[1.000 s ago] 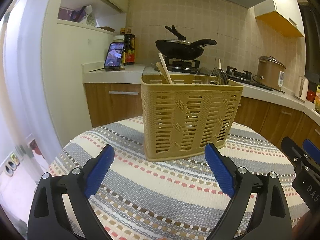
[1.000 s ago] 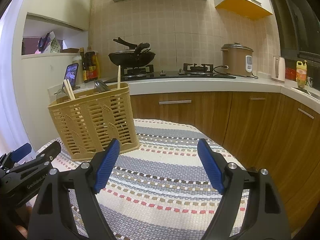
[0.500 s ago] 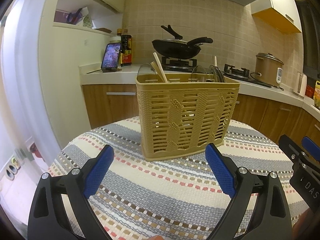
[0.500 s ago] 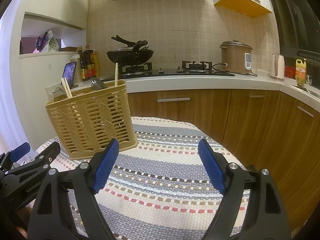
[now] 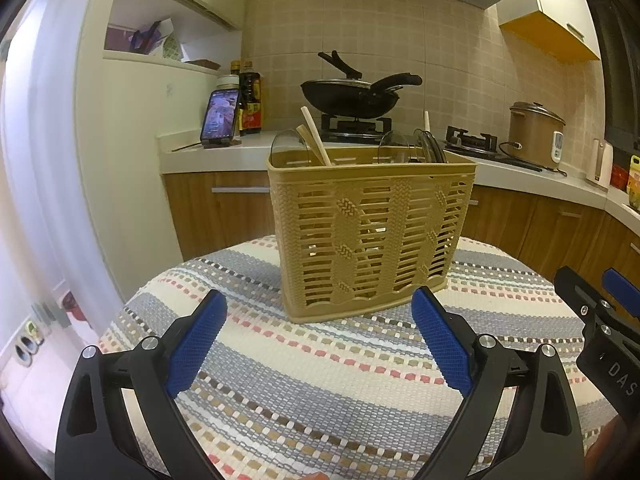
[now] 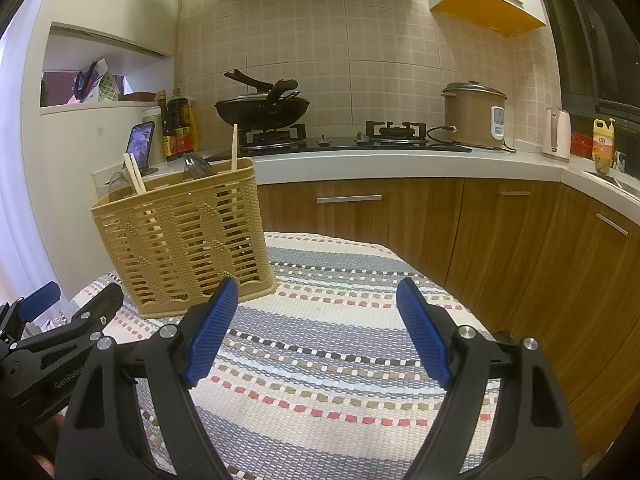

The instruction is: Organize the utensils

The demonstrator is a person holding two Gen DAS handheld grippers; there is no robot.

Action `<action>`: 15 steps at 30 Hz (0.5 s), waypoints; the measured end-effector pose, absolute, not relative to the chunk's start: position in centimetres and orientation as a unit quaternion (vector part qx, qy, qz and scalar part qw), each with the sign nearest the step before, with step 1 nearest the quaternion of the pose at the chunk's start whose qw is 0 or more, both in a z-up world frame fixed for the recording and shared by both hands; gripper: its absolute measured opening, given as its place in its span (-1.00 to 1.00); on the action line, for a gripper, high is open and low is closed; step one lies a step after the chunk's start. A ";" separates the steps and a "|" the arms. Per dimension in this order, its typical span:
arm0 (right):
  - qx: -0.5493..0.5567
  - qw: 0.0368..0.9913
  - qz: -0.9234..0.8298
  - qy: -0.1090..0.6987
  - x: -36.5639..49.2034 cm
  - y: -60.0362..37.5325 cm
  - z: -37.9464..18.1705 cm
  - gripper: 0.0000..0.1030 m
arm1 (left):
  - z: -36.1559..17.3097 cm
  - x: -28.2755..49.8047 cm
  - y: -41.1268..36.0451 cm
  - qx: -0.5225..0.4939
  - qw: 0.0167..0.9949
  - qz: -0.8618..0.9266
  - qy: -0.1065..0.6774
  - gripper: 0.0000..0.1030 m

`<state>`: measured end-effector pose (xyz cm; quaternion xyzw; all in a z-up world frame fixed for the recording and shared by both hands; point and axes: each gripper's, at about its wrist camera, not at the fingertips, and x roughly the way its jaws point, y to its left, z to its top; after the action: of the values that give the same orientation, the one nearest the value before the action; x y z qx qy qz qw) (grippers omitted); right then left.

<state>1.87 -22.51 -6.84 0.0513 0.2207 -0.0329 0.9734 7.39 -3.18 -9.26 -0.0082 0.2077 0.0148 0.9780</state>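
With both claws hovering low over the round table under its striped woven cloth [image 5: 328,392], nothing gripped. Left gripper [image 5: 320,336]: blue ribbed pads [image 5: 196,340] spread wide, only cloth between them, aimed at the tan slotted plastic utensil basket [image 5: 368,240] standing upright just beyond the tips, not touching. Right gripper [image 6: 316,328]: blue pads [image 6: 424,340] likewise well apart, empty, basket [image 6: 184,240] off to its left, near the left pad but apart. Inside the basket: pale wooden chopsticks [image 5: 316,136] leaning at the left end, one more pale stick [image 6: 234,148] upright at the right end, clear glass pan lids [image 5: 428,148] standing on edge; lower contents hard to read through the slots, possibly more utensils. Behind: white counter with black wok [image 5: 352,96] on the gas hob, propped smartphone [image 5: 220,120] beside dark sauce bottles [image 5: 250,100], brown rice cooker [image 6: 474,114] further right.
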 end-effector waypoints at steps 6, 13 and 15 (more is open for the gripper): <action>0.051 0.973 -0.033 0.220 1.8 -22.5 -6.8 0.50 | -9.2 7.3 -3.3 -0.005 0.978 0.014 0.208 0.77; 0.052 0.973 -0.033 0.221 1.9 -22.5 -6.9 0.50 | -9.2 7.2 -3.5 -0.002 0.978 0.014 0.206 0.77; 0.052 0.973 -0.032 0.221 1.9 -22.5 -6.9 0.50 | -9.2 7.2 -3.5 -0.002 0.978 0.013 0.207 0.77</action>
<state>1.86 -22.53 -6.88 0.0519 0.2210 -0.0324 0.9734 7.17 -3.51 -9.25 -0.0021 0.2070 0.0134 0.9783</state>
